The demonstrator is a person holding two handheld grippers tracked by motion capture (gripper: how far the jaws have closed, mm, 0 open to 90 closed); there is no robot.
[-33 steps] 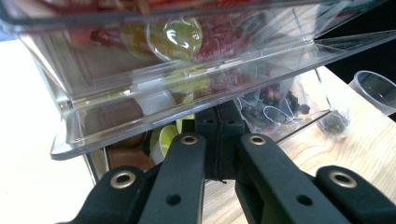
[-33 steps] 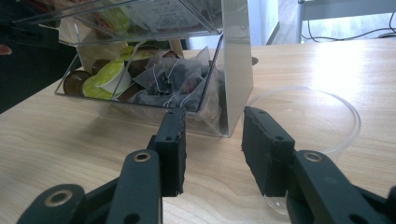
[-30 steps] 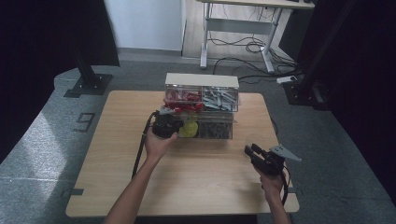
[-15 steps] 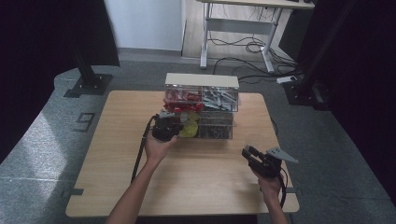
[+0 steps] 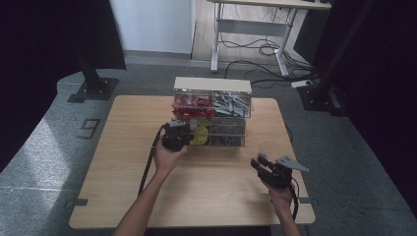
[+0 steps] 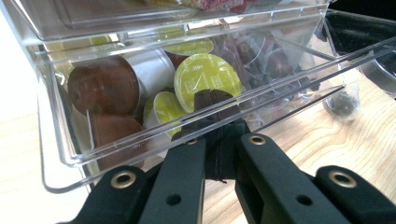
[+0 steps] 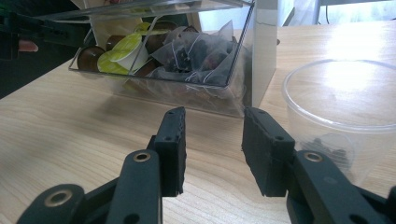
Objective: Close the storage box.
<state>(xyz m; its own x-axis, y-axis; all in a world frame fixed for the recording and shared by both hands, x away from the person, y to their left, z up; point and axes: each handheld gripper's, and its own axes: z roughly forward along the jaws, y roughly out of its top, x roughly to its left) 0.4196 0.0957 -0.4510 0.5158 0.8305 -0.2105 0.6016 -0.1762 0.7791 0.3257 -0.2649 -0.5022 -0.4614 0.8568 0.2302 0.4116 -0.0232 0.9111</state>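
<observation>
— What is seen beyond the surface (image 5: 123, 196)?
— A white-legged desk (image 5: 255, 29) with cables (image 5: 255, 49) beneath, and a black stand (image 5: 91, 81).
— And nearer?
— A clear plastic cup (image 7: 341, 116) is set beside the organiser.

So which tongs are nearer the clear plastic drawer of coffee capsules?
Left. The left tongs are shut on the clear plastic drawer's front edge; the right tongs stand open, apart, over bare table.

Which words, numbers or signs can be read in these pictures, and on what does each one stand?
"9": large grey figure on the floor left of the table.
Faint print on the green capsule lid in the clear drawer: too blurred to read.
Nothing else readable.
</observation>
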